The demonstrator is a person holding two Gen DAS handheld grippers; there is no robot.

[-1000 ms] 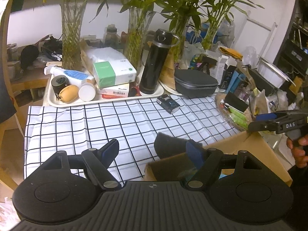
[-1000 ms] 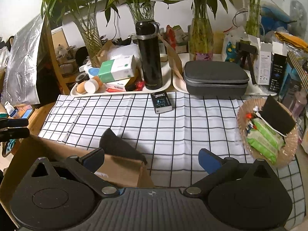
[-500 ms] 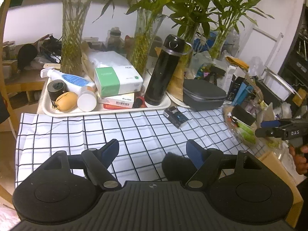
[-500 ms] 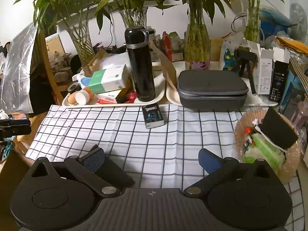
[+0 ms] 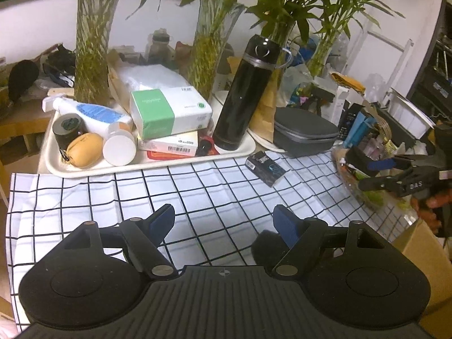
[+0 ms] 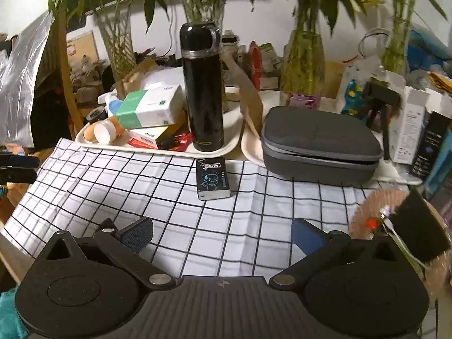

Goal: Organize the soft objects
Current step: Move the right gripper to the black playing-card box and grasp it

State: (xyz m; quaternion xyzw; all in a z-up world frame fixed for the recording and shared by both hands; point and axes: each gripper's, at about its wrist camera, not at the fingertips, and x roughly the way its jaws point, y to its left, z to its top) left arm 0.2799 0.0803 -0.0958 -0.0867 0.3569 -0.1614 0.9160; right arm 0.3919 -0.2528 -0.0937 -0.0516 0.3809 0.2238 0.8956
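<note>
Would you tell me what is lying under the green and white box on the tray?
The green and white box rests on a flatter white box with a barcode; a red packet peeks out beneath. Anything further under is hidden.

On the checked cloth [image 6: 158, 186] a small box [image 6: 212, 180] lies before the flask [image 6: 202, 90], case [image 6: 319, 144] to its right.

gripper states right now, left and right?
Left gripper: open, nothing between the pads; a dark fuzzy object lies just behind its right finger.
Right gripper: open, empty, over the checked cloth.
</note>
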